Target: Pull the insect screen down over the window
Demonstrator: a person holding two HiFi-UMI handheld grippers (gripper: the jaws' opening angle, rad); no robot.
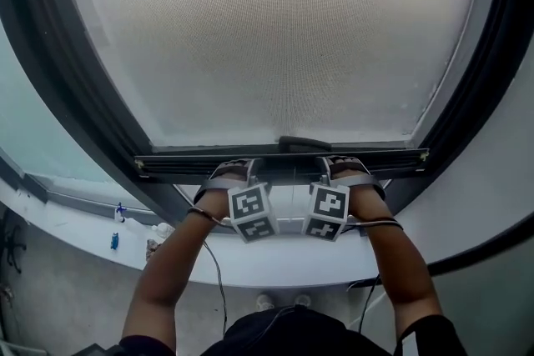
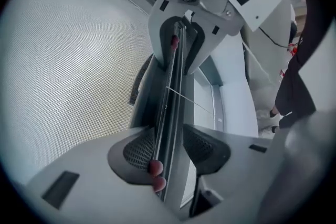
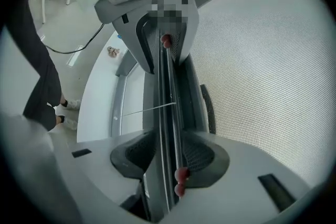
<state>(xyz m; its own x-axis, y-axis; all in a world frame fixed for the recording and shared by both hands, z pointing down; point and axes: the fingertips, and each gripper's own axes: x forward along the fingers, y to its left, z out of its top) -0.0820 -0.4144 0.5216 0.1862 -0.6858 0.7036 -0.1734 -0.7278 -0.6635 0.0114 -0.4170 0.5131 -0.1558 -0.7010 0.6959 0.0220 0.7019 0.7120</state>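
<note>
Mesh insect screen (image 1: 275, 37) covering most of the window inside its dark frame (image 1: 75, 96), its bottom bar (image 1: 284, 160) lying level just above the white sill (image 1: 275, 267), left gripper (image 2: 168, 147) and right gripper (image 3: 169, 152) side by side near the bar's middle, both pairs of jaws clamped on the bar
</note>
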